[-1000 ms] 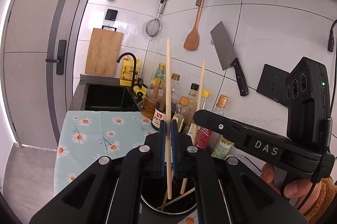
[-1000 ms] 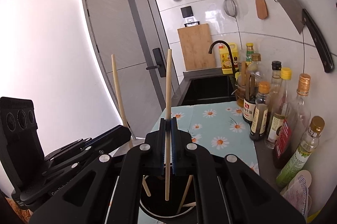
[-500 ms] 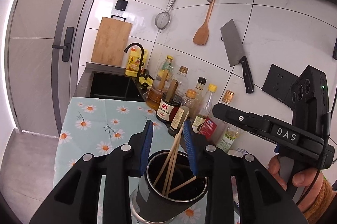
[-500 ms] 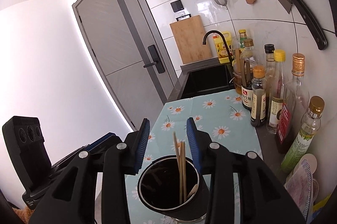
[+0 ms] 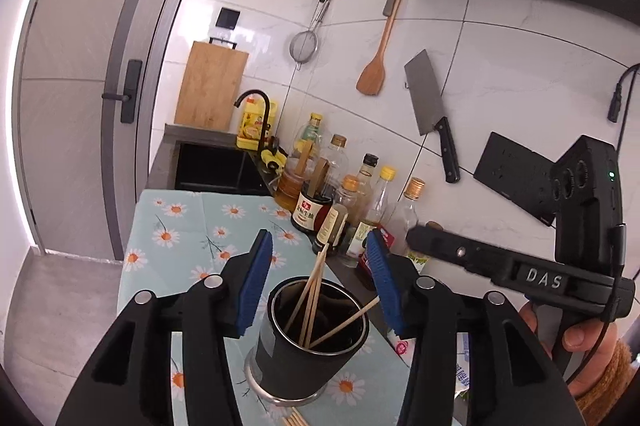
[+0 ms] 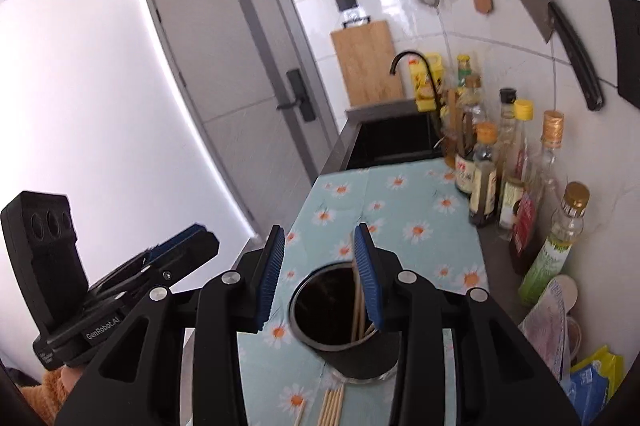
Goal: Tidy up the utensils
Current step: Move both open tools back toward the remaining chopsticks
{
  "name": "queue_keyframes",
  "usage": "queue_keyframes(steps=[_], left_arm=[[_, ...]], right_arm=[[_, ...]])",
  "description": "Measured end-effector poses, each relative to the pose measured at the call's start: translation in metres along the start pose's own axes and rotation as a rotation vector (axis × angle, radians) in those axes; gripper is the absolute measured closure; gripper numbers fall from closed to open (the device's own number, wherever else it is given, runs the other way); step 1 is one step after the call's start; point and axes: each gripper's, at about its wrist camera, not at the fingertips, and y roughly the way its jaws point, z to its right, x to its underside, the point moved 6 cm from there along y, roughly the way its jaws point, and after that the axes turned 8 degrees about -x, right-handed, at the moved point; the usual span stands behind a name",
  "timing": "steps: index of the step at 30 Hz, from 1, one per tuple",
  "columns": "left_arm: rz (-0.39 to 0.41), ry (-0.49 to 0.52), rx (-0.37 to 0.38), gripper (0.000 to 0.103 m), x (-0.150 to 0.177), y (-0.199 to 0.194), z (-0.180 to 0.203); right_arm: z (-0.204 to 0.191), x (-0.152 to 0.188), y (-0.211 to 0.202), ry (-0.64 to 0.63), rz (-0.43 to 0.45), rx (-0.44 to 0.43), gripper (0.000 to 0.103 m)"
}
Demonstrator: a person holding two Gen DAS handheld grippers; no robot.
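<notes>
Left gripper [image 5: 320,280] jaws opening, nothing held; right gripper [image 6: 320,272] parted, empty. Wooden chopsticks [image 5: 310,300] are leaned inside the black cylindrical metal holder [image 5: 298,358] on the daisy-print cloth [image 5: 188,226].

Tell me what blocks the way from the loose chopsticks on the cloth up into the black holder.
Nothing visible does. The loose chopsticks lie on the cloth just in front of the black holder, whose mouth is open at the top. Some chopsticks already lean inside, with room left beside them.
</notes>
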Motion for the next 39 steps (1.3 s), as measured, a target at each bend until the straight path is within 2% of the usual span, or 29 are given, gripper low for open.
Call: queue_keyframes(steps=[3,6,10,12,20,27,30,32,34,39], left_arm=[[0.007,0.010,-0.029,0.055,0.001,-0.016,0.000],[-0.029,-0.004,-0.038,0.055,0.005,-0.030,-0.003],[-0.123,0.020,-0.078,0.054,0.020,-0.038,-0.008],[-0.183,0.030,-0.108,0.054,0.031,-0.038,-0.012],[-0.371,-0.050,-0.111,0.054,0.092,-0.033,-0.029],[-0.500,-0.108,-0.129,0.054,0.142,-0.031,-0.040],[-0.541,-0.122,-0.128,0.054,0.158,-0.032,-0.042],[-0.574,-0.124,-0.140,0.054,0.168,-0.030,-0.042],[-0.613,-0.127,-0.150,0.054,0.180,-0.028,-0.043],[-0.697,-0.147,-0.147,0.054,0.210,-0.028,-0.043]], right_arm=[[-0.008,0.009,-0.004,-0.007,-0.055,-0.002,0.065],[-0.012,0.028,-0.001,0.006,-0.187,0.002,0.066],[-0.009,0.067,0.011,0.075,-0.403,0.011,0.065],[-0.008,0.086,0.018,0.101,-0.469,0.016,0.065],[-0.001,0.141,0.035,0.135,-0.627,0.025,0.065],[0.015,0.186,0.062,0.202,-0.778,0.019,0.065],[0.018,0.198,0.074,0.197,-0.813,0.033,0.066],[0.020,0.204,0.083,0.163,-0.834,0.054,0.069],[0.027,0.214,0.093,0.156,-0.868,0.084,0.077],[0.037,0.239,0.112,0.180,-0.926,0.102,0.080]])
